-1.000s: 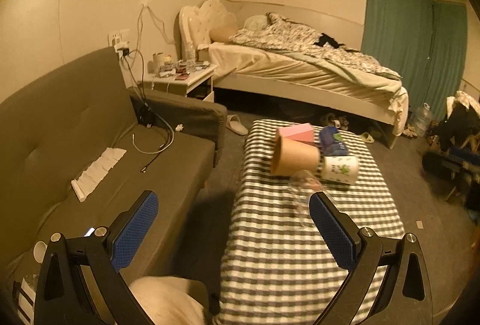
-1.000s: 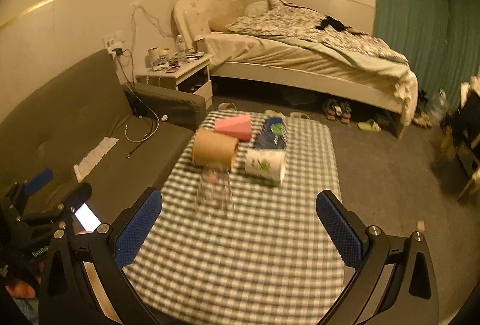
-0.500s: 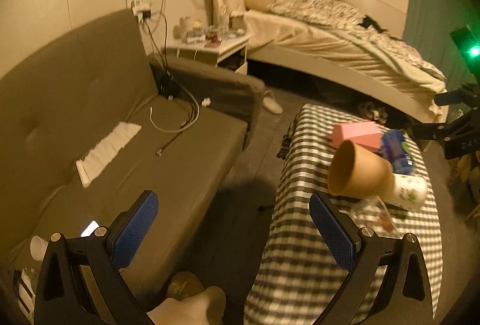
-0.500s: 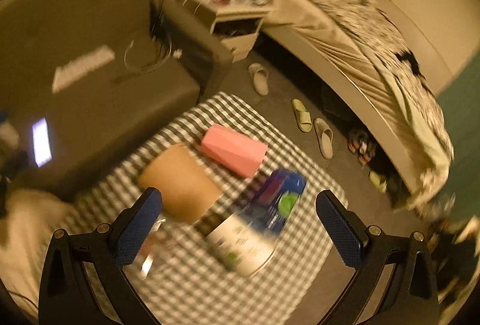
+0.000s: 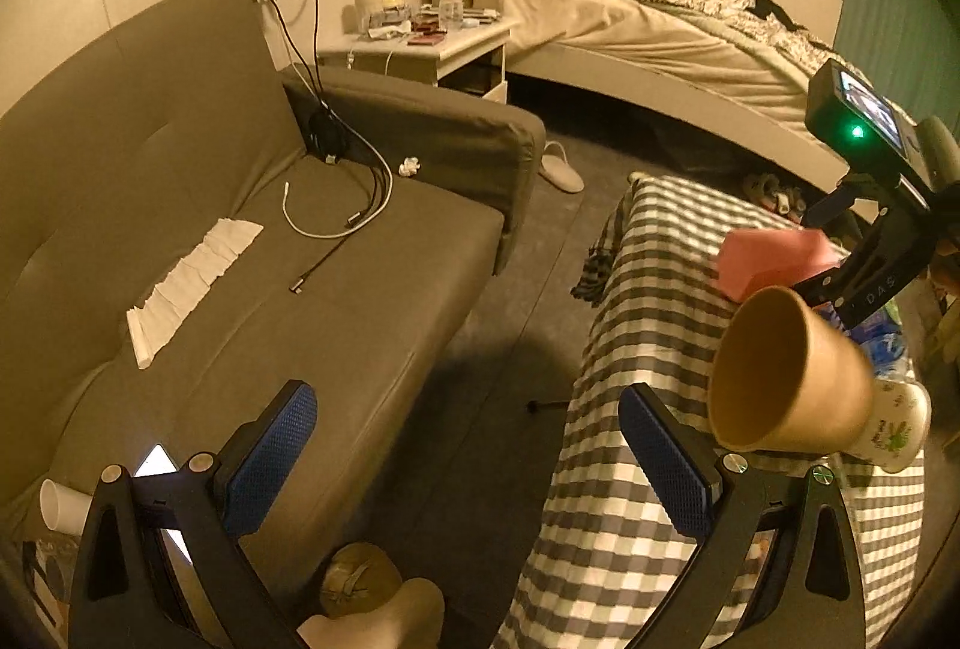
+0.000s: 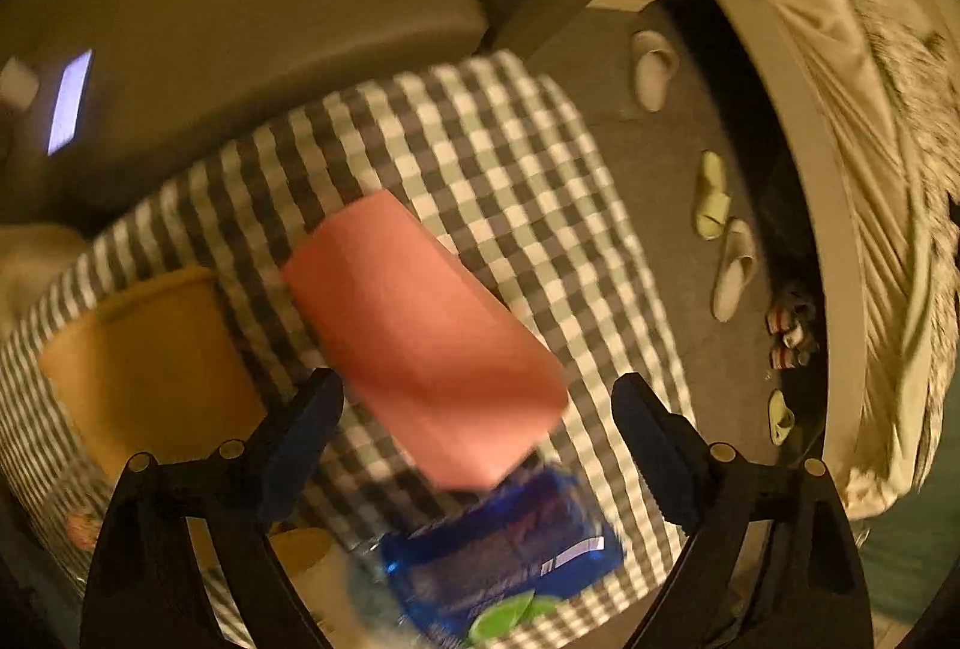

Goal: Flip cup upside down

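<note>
Several cups lie on their sides on a checkered table [image 5: 654, 253]: a brown paper cup [image 5: 786, 379], a pink cup [image 5: 774, 253] and a white printed cup [image 5: 894, 430]. My left gripper [image 5: 474, 445] is open and empty, left of the table, over the floor by the sofa. My right gripper [image 6: 474, 433] is open, hovering just above the pink cup [image 6: 420, 343], fingers either side of its lower end. The brown cup [image 6: 150, 355] lies to its left. The right gripper body also shows in the left wrist view [image 5: 870, 205].
A blue-labelled plastic bottle [image 6: 504, 565] lies near the pink cup. A grey sofa [image 5: 240, 229] with cables and a folded paper stands left of the table. A nightstand [image 5: 432, 43], a bed [image 5: 660, 25] and slippers [image 6: 726, 259] are beyond.
My right gripper has dropped down close over the pink cup. My left gripper has swung left and nearer, so the cups now sit at the right edge of its view.
</note>
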Tool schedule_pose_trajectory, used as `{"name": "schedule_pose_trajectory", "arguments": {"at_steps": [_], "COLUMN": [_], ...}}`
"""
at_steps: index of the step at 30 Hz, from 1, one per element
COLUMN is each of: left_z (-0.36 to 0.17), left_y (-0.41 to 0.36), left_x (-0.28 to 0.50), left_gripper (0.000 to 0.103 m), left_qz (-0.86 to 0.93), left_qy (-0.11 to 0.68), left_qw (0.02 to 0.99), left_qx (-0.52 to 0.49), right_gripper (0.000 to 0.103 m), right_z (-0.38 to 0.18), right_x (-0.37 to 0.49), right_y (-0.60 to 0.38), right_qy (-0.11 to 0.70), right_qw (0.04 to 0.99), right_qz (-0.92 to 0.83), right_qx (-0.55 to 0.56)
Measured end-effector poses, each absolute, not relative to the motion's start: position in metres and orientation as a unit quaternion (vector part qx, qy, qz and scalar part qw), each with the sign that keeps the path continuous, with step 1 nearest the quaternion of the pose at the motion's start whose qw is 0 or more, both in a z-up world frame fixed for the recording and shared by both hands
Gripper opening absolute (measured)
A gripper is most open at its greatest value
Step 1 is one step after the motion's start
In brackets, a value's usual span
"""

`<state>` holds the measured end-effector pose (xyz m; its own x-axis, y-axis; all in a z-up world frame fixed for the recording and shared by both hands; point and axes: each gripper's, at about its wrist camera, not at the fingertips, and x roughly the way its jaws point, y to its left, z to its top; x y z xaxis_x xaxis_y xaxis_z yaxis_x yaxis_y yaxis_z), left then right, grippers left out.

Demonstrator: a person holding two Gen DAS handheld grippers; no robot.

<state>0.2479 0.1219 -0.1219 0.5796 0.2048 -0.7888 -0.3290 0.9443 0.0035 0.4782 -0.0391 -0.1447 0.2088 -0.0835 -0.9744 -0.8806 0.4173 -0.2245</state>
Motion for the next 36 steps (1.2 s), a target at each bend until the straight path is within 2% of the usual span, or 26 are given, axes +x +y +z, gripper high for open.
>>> {"name": "schedule_pose_trajectory", "arguments": {"at_steps": [6, 9, 14, 18, 20, 21, 22, 26, 27, 28, 36], "left_z": [-0.138, -0.141, -0.139, -0.125, -0.114, -0.106, -0.101, -0.078, -0.073, -0.070, -0.065], "left_y": [0.119, 0.116, 0.111, 0.109, 0.106, 0.103, 0.102, 0.091, 0.088, 0.085, 0.095], "left_x": [0.261, 0.263, 0.262, 0.255, 0.251, 0.248, 0.245, 0.231, 0.225, 0.219, 0.188], "left_gripper": [0.103, 0.103, 0.103, 0.103, 0.103, 0.103, 0.103, 0.103, 0.103, 0.103, 0.103], "left_qz": [0.145, 0.141, 0.137, 0.137, 0.136, 0.135, 0.133, 0.110, 0.106, 0.104, 0.112], "left_qy": [0.449, 0.452, 0.454, 0.443, 0.433, 0.426, 0.421, 0.403, 0.399, 0.395, 0.391], "left_qw": [0.879, 0.878, 0.878, 0.884, 0.889, 0.892, 0.895, 0.905, 0.907, 0.910, 0.911], "left_qx": [-0.071, -0.065, -0.057, -0.060, -0.060, -0.061, -0.063, -0.081, -0.080, -0.075, -0.071], "right_gripper": [0.091, 0.080, 0.077, 0.074, 0.066, 0.056, 0.052, 0.044, 0.037, 0.016, 0.014], "right_z": [-0.164, -0.177, -0.173, -0.148, -0.127, -0.116, -0.100, -0.068, -0.069, -0.070, -0.062], "right_x": [0.495, 0.503, 0.506, 0.499, 0.493, 0.488, 0.481, 0.450, 0.441, 0.429, 0.380], "right_y": [-0.042, -0.046, -0.054, -0.059, -0.064, -0.067, -0.071, -0.091, -0.097, -0.099, -0.140], "right_qy": [0.574, 0.586, 0.581, 0.568, 0.557, 0.554, 0.544, 0.544, 0.551, 0.552, 0.557], "right_qw": [0.627, 0.620, 0.641, 0.672, 0.689, 0.695, 0.708, 0.722, 0.719, 0.716, 0.749], "right_qz": [0.339, 0.330, 0.331, 0.316, 0.306, 0.304, 0.291, 0.276, 0.273, 0.271, 0.249], "right_qx": [-0.403, -0.404, -0.377, -0.355, -0.349, -0.344, -0.345, -0.327, -0.324, -0.331, -0.258]}}
